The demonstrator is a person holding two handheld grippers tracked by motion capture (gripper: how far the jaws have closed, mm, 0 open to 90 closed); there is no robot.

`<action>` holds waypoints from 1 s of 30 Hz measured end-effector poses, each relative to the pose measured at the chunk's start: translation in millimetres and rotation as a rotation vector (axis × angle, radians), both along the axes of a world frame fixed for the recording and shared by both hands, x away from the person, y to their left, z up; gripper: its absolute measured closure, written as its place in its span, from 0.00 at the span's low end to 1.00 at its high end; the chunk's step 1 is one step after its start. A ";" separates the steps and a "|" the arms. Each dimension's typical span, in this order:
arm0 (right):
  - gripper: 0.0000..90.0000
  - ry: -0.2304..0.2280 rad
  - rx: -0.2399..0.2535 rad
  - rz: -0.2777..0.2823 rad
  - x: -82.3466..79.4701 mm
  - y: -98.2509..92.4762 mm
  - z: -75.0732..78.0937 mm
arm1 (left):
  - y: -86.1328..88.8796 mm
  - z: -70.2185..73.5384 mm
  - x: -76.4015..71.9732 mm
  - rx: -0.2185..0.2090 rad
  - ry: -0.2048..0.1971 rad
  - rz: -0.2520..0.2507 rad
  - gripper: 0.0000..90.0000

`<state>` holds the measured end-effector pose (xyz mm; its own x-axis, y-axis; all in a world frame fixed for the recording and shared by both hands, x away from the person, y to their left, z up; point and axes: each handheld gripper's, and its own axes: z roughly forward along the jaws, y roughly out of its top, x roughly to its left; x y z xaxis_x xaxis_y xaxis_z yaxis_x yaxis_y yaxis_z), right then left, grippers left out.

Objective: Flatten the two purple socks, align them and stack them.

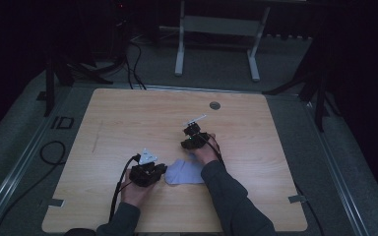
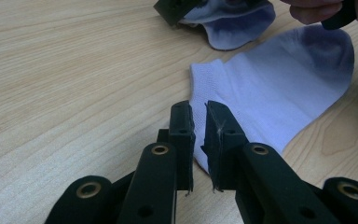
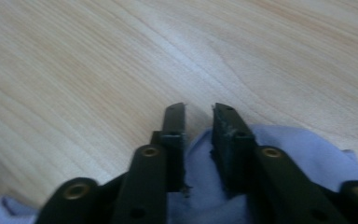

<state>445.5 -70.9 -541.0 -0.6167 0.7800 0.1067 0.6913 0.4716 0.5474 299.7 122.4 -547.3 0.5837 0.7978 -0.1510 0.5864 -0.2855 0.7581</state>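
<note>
A pale lavender sock (image 1: 183,173) (image 2: 270,84) lies flat on the wooden table (image 1: 128,113) near the front edge. My left gripper (image 1: 161,169) (image 2: 199,112) hovers at the sock's cuff edge, its jaws a narrow slit apart with nothing pinched. Farther off, my right gripper (image 1: 189,146) (image 2: 172,9) has bunched lavender fabric (image 2: 233,23) in its jaws. In the right gripper view that fabric (image 3: 303,154) fills the lower part of the gap in the right gripper (image 3: 199,112). I cannot tell whether it is a second sock or a folded part of the first.
A round cable hole (image 1: 214,105) sits near the table's far edge. A white frame's legs (image 1: 179,54) stand on the floor behind the table. Dark stands flank both sides, and a cable loop (image 1: 51,152) lies on the floor at the left.
</note>
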 end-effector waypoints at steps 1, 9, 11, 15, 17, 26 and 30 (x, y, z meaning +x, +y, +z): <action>0.91 0.001 -0.003 -0.002 0.4 -0.2 0.1 | 0.1 0.0 0.1 0.000 0.000 0.000 0.90; 0.99 -0.011 0.035 -0.018 -0.7 -6.1 7.3 | -0.1 -0.2 0.0 0.001 -0.001 -0.001 0.90; 0.99 -0.027 0.049 -0.014 -2.7 -7.7 12.8 | -0.1 -0.3 0.0 0.002 -0.001 -0.002 0.90; 0.99 -0.040 0.070 -0.007 -5.9 -11.9 21.5 | -0.6 -0.5 -0.2 0.006 -0.001 -0.002 0.90; 0.99 -0.031 0.085 -0.007 -7.1 -15.5 24.9 | -0.7 -0.5 -0.3 0.004 0.000 -0.001 0.90; 0.99 -0.035 0.152 -0.025 -12.0 -40.0 38.8 | -1.6 -1.7 -0.1 0.003 0.000 0.001 0.90; 0.99 -0.023 0.200 -0.034 -15.4 -51.9 42.6 | -1.9 -2.1 -0.3 0.006 0.004 -0.001 0.90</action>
<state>430.1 -122.8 -498.4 -0.5945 0.7650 0.2476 0.6911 0.3287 0.6437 299.5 120.5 -549.4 0.5839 0.7980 -0.1488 0.5894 -0.2907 0.7537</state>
